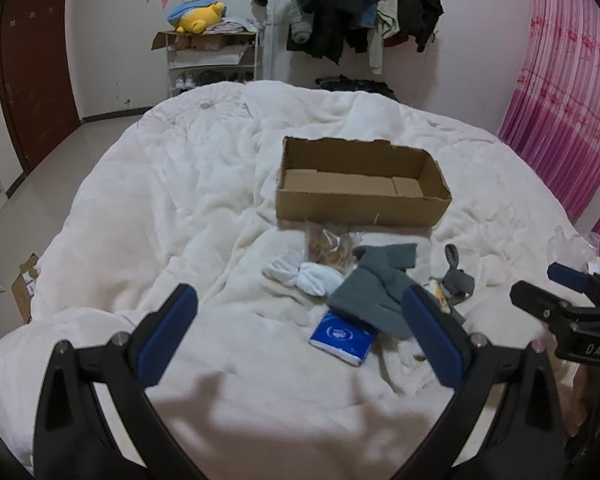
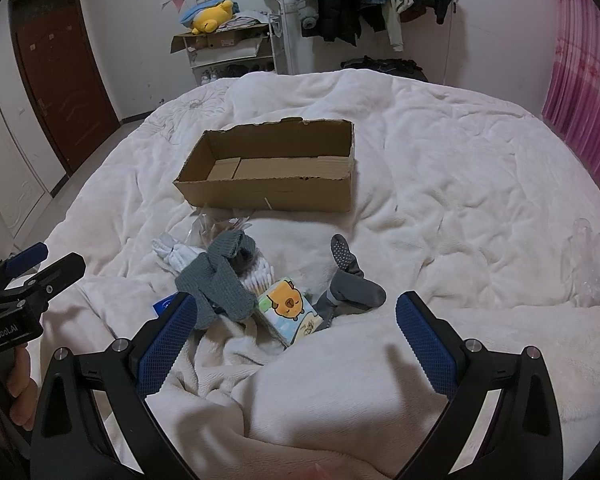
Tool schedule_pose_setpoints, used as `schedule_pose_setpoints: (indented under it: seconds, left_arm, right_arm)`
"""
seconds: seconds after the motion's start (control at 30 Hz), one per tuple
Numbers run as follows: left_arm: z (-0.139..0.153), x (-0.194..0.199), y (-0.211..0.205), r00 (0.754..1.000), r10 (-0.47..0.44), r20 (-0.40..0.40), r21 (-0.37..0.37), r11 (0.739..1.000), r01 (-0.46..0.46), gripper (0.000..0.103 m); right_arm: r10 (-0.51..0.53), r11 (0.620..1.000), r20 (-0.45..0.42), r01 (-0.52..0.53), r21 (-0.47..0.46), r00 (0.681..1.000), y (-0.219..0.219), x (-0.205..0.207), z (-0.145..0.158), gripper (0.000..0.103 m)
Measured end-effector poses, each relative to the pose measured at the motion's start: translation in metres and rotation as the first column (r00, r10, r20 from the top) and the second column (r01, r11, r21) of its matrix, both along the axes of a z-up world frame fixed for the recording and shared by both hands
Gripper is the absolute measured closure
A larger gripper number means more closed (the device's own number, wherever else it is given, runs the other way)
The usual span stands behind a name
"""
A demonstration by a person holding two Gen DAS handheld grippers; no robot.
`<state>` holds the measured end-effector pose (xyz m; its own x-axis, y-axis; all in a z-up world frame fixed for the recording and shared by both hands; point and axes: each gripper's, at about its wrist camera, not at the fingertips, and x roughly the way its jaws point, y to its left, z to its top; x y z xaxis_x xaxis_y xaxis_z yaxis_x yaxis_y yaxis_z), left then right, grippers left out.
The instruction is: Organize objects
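An empty open cardboard box (image 1: pixel 360 184) (image 2: pixel 272 172) lies on the white bed. In front of it lies a pile: a clear snack bag (image 1: pixel 328 248), white socks (image 1: pixel 308 276) (image 2: pixel 176 254), a grey knit cloth (image 1: pixel 376 288) (image 2: pixel 216 276), a blue tissue pack (image 1: pixel 342 336), a cartoon tissue pack (image 2: pixel 290 308), cotton swabs (image 2: pixel 258 278) and dark grey grip socks (image 1: pixel 456 276) (image 2: pixel 348 276). My left gripper (image 1: pixel 300 324) is open and empty, just short of the pile. My right gripper (image 2: pixel 296 328) is open and empty, also just short of it.
The white duvet (image 1: pixel 172 208) (image 2: pixel 460 184) covers the bed. A crumpled clear plastic bag (image 2: pixel 592 256) lies at the right edge. A shelf with a yellow plush (image 1: pixel 198 18), hanging clothes (image 1: pixel 360 4), a brown door (image 2: pixel 64 72) and a pink curtain (image 1: pixel 568 92) stand beyond.
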<state>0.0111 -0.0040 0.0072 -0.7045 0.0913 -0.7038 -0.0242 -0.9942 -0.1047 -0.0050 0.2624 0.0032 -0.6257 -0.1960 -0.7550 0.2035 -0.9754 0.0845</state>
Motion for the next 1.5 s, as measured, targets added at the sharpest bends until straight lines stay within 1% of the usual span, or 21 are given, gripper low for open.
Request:
schedule_pose_setpoints:
  seconds: [1.5]
  left_arm:
    - [-0.0024, -0.0012, 0.0087, 1.0, -0.024, 0.013, -0.004, 1.0, 0.024, 0.0]
  right_arm:
    - [0.021, 1.0, 0.011, -0.021, -0.014, 1.0, -0.0033, 0.0002, -0.0036, 0.002]
